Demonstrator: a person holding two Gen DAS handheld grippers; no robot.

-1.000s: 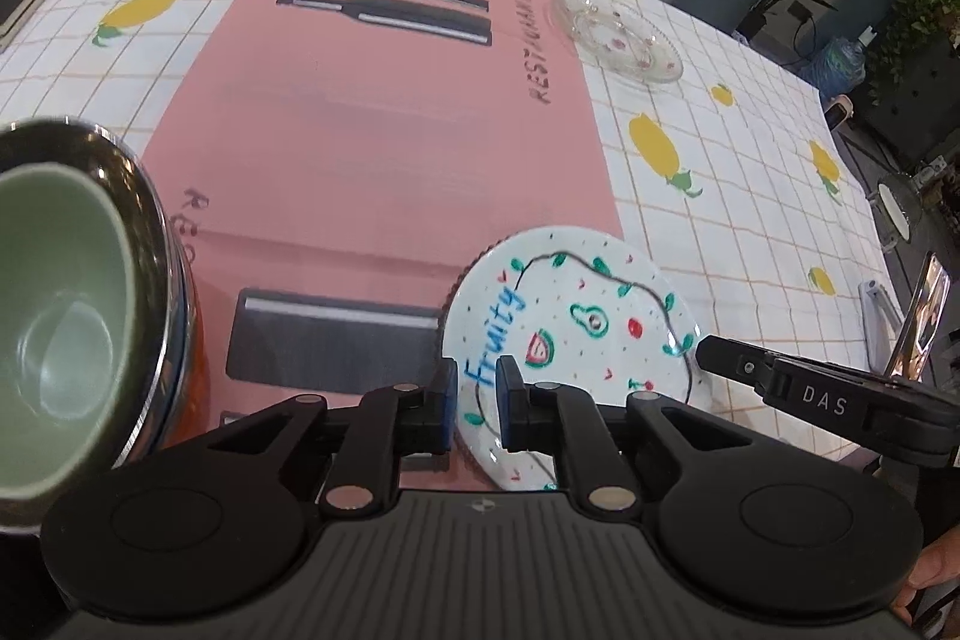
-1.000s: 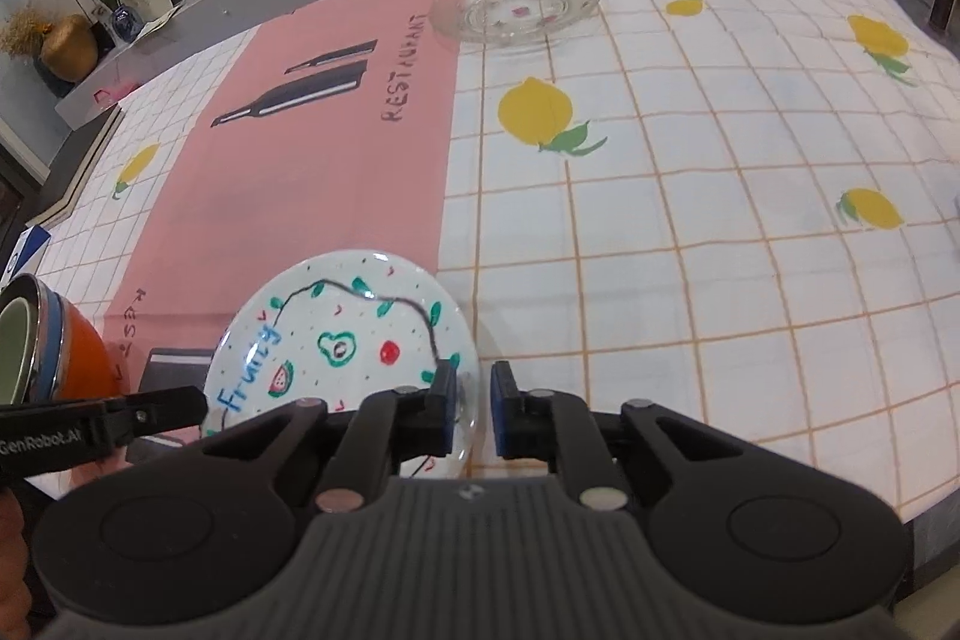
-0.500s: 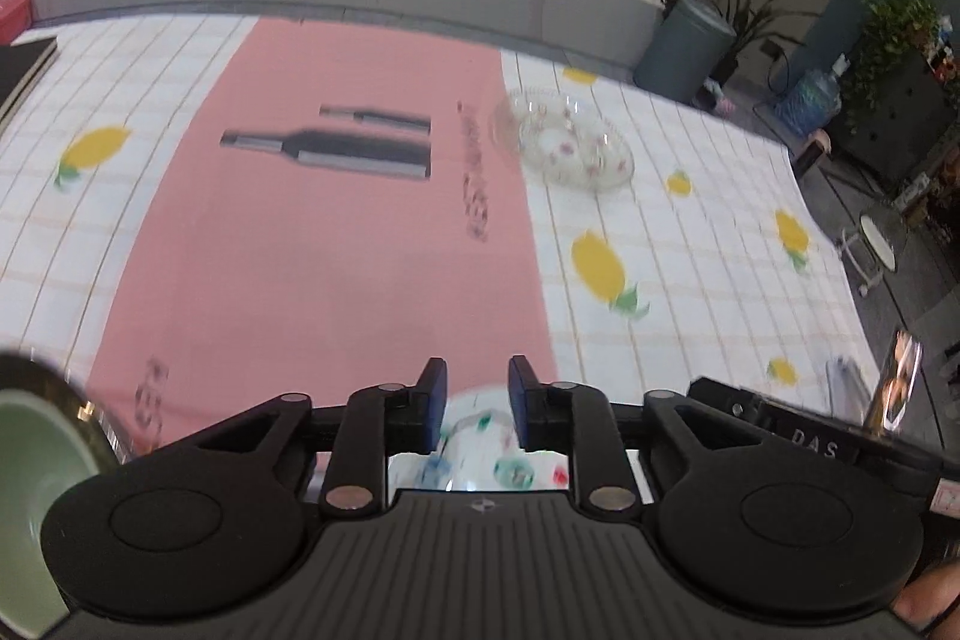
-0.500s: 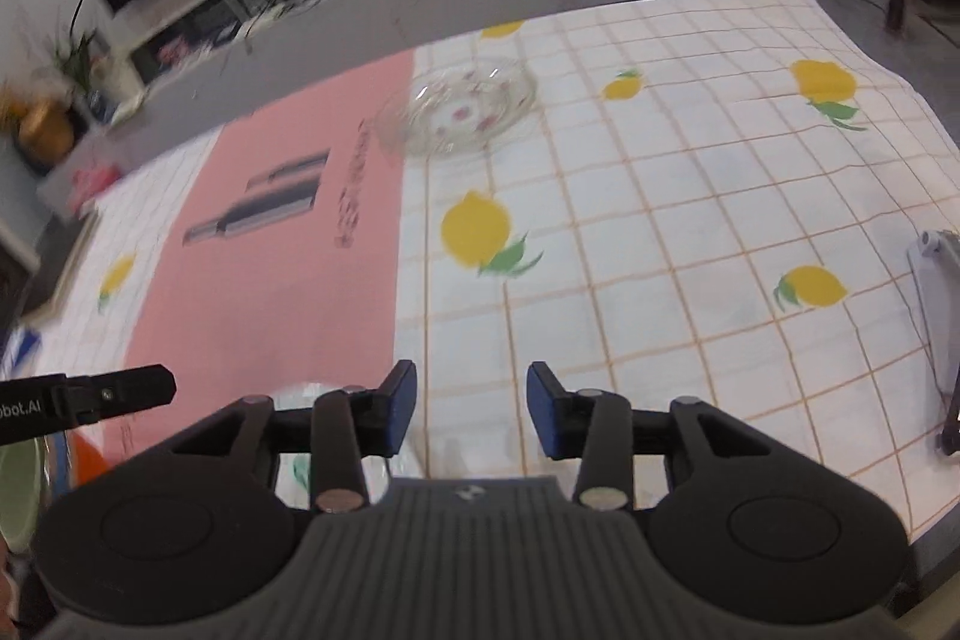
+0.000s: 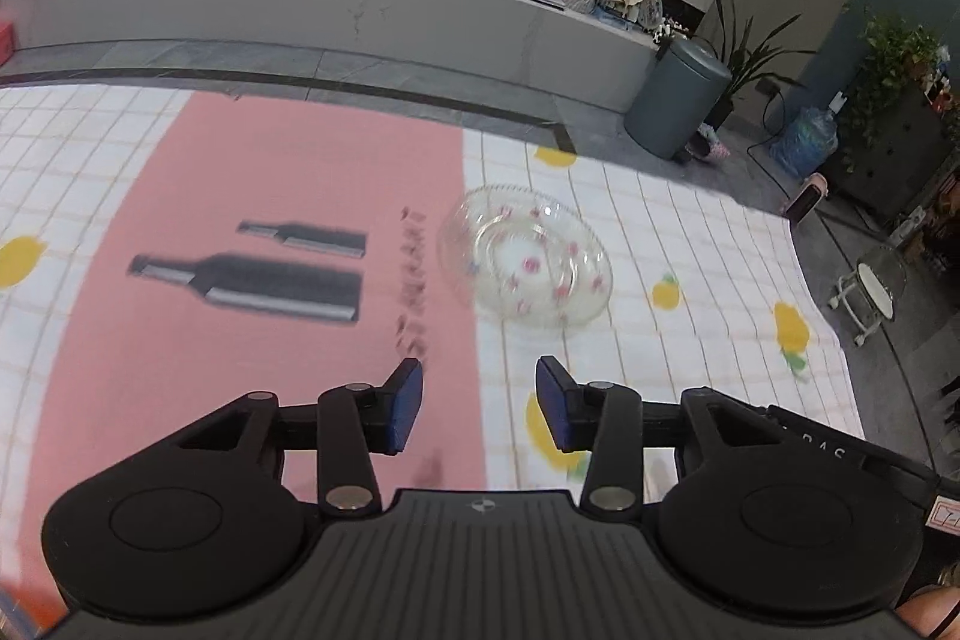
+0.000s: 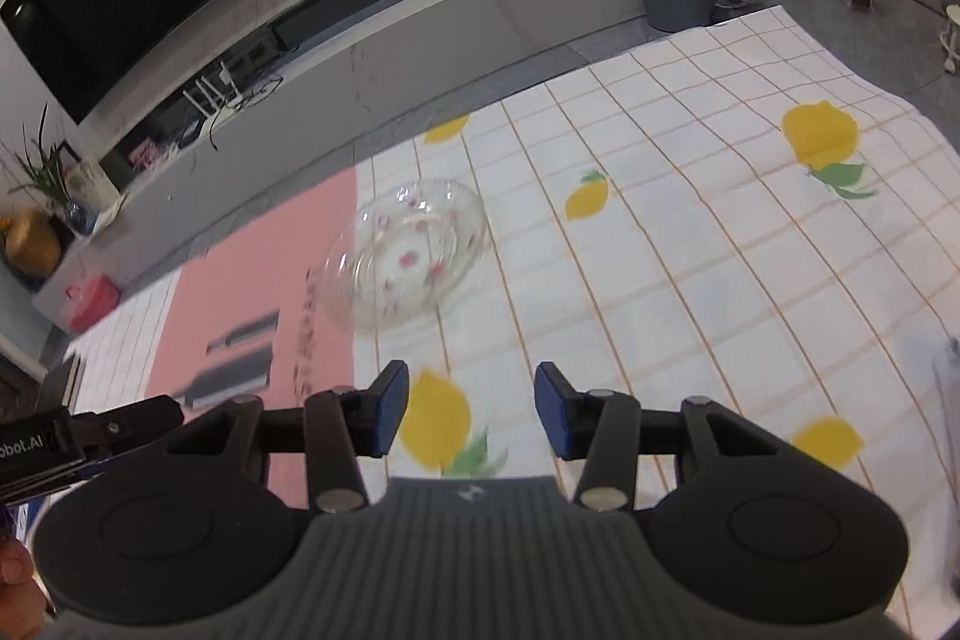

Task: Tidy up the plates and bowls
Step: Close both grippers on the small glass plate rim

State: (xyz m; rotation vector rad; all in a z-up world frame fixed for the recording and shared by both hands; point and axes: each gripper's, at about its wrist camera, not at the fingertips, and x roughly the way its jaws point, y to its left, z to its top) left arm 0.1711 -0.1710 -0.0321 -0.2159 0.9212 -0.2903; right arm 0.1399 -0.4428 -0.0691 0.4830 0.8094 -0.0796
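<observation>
both grippers have lifted, jaws parted, facing glass plate (image 5: 525, 259).

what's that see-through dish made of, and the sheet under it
Clear dish: probably glass, maybe clear plastic; glossy, and the cloth shows through it, with small pink prints. Table covering: looks like thin printed cloth or vinyl, matte, lying in soft ripples near its far edge.

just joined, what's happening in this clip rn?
A person is tidying dishes with two handheld claws. Right now neither holds anything: the left claw and the right claw are both open above the tablecloth. Both point toward a clear glass plate with pink flowers lying farther out, untouched, at the border of the pink strip. It looks like the next pickup.
</observation>
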